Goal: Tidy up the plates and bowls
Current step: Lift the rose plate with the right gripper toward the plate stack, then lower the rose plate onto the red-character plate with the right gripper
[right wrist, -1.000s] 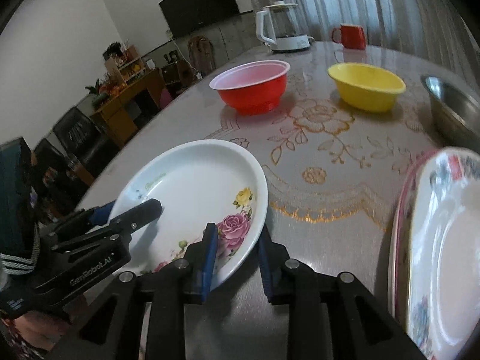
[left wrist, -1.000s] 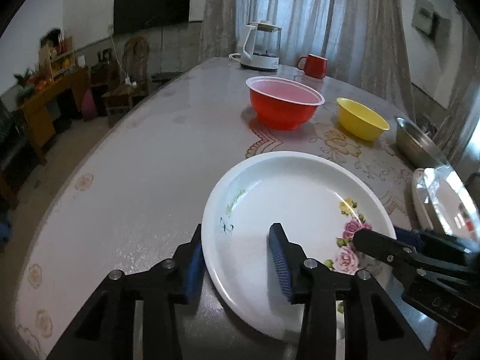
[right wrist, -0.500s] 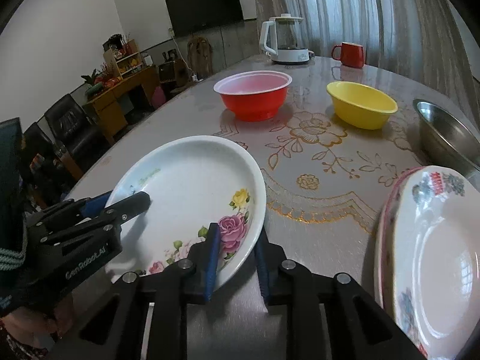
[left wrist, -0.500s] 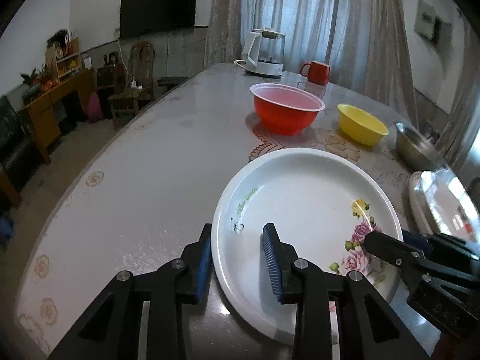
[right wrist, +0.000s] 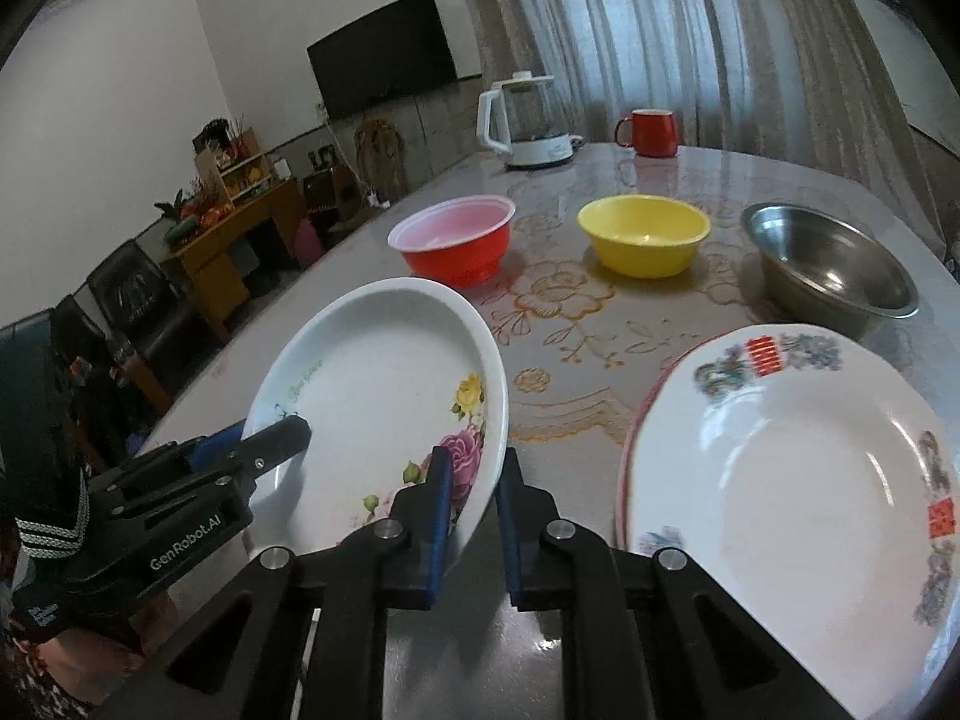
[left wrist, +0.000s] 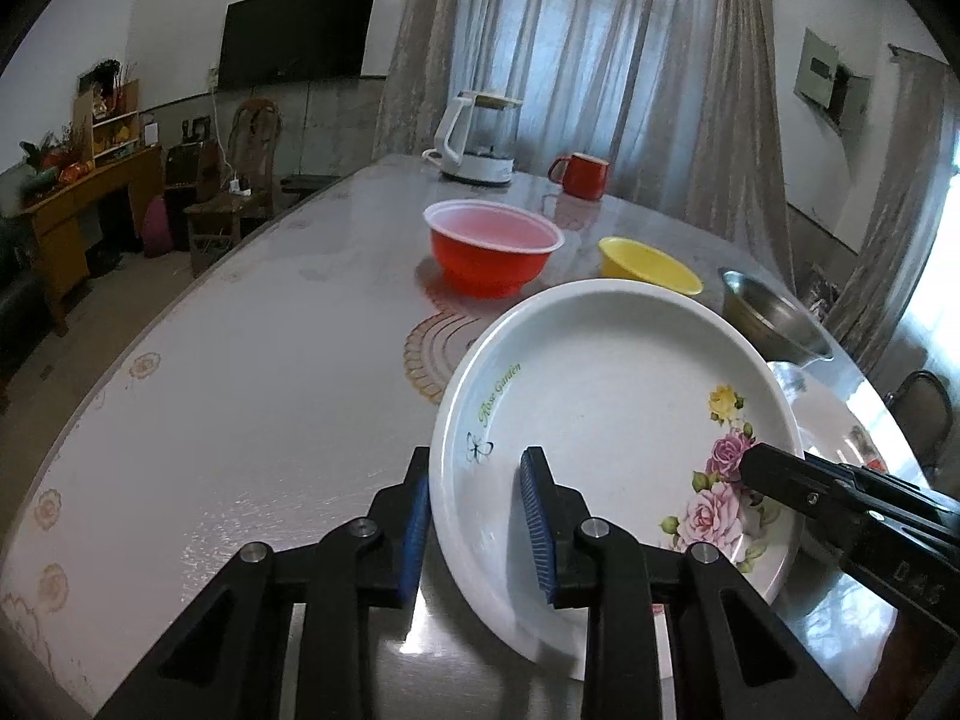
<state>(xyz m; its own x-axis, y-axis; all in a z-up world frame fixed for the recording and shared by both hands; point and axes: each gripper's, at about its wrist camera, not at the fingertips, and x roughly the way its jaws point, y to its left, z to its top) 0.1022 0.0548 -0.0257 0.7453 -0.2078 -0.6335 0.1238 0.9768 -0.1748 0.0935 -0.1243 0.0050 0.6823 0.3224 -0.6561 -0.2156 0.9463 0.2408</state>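
While the rose-patterned white plate (left wrist: 606, 420) is tilted up off the table (left wrist: 240, 372), its near-left rim is taken between the blue pads of the left gripper (left wrist: 477, 516), one pad under the outer wall and one inside the dish. The opposite rim is pinched by the right gripper (right wrist: 471, 516), whose jaws are nearly together with only the thin plate edge between them. Both pairs of jaws have just been closing, and the plate is now clamped from both sides near the table's near edge.

To the right of the held plate, a stack of decorated plates (right wrist: 792, 480) is seen lying flat at the near right edge of the table. Farther back, across the middle of the table, the red bowl (right wrist: 456, 240), the yellow bowl (right wrist: 645, 234) and the steel bowl (right wrist: 834, 267) are set in a row, well apart from the grippers. At the far edge a white kettle (right wrist: 528, 120) and a red mug (right wrist: 651, 132) are seen.
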